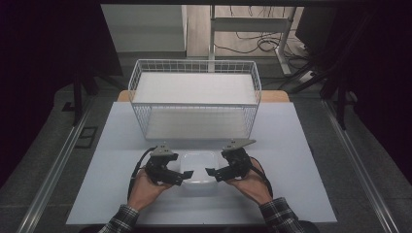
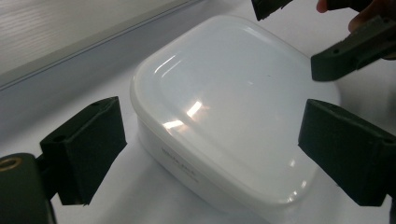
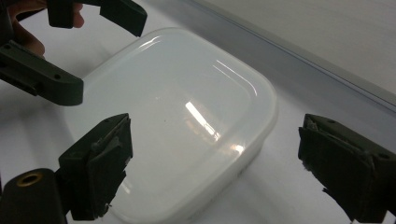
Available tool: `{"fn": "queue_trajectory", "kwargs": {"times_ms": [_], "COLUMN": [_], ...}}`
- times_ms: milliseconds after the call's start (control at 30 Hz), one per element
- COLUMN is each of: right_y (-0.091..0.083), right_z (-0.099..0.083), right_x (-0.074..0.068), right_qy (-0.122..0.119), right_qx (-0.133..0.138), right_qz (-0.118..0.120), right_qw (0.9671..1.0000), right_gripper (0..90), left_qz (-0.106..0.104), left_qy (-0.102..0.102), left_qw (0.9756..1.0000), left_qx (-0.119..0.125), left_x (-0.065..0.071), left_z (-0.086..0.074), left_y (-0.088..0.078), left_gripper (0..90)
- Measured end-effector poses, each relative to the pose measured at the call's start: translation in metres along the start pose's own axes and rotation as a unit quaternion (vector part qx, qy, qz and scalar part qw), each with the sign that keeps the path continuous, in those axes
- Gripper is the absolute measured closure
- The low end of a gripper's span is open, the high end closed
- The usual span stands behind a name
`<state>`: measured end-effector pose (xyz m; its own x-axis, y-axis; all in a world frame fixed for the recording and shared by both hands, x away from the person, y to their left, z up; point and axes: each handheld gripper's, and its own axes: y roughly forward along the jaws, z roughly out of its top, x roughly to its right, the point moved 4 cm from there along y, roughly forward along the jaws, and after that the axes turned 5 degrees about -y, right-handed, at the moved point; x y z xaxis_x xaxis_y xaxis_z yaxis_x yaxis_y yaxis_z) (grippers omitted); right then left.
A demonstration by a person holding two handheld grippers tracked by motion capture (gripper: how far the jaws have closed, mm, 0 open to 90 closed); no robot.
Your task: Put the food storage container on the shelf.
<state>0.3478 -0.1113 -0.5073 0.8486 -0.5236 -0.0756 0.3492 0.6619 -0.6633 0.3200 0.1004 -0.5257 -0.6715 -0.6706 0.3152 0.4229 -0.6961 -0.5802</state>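
Low in the high view's centre, the left gripper (image 1: pixel 187 174) and right gripper (image 1: pixel 210 171) flank the white box (image 1: pixel 197 165), jaws spread, gripping nothing. Approach step, I judge; next, both must close on its sides. Beyond stands the basket (image 1: pixel 194 99).

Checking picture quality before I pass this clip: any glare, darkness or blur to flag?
High view: dark surroundings, lit grey table, sharp white wire basket. Left gripper view: bright glare streaks on the glossy white plastic lidded box; near jaws soft. Right gripper view: similar streaks on the box, its near corner washed out.
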Motion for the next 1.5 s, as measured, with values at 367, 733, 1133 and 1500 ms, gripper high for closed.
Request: {"fn": "queue_trajectory", "kwargs": {"times_ms": [367,733,1133,1500], "right_y": [0.001,-0.029,-0.031,-0.034], "right_z": [-0.013,-0.02,-0.018,0.003], "right_x": [-0.006,-0.007,-0.005,0.003], "right_qy": [0.052,0.11,0.126,0.101], "right_qx": [-0.019,0.017,0.052,0.077], "right_qz": [0.048,0.03,0.008,-0.011], "right_qw": [0.9973,0.9933,0.9906,0.9919], "right_gripper": [19.3,66.7,78.7,78.5], "left_qz": [-0.048,-0.016,0.007,0.02], "left_qy": [-0.067,-0.086,-0.09,-0.081], "left_qw": [0.9965,0.9959,0.995,0.9943], "left_qx": [-0.008,0.023,0.041,0.065], "left_x": [0.004,0.009,0.003,-0.002], "left_z": [-0.018,-0.019,-0.016,0.005], "left_y": [-0.003,-0.027,-0.028,-0.033], "left_gripper": [21.7,66.3,79.0,79.1]}}
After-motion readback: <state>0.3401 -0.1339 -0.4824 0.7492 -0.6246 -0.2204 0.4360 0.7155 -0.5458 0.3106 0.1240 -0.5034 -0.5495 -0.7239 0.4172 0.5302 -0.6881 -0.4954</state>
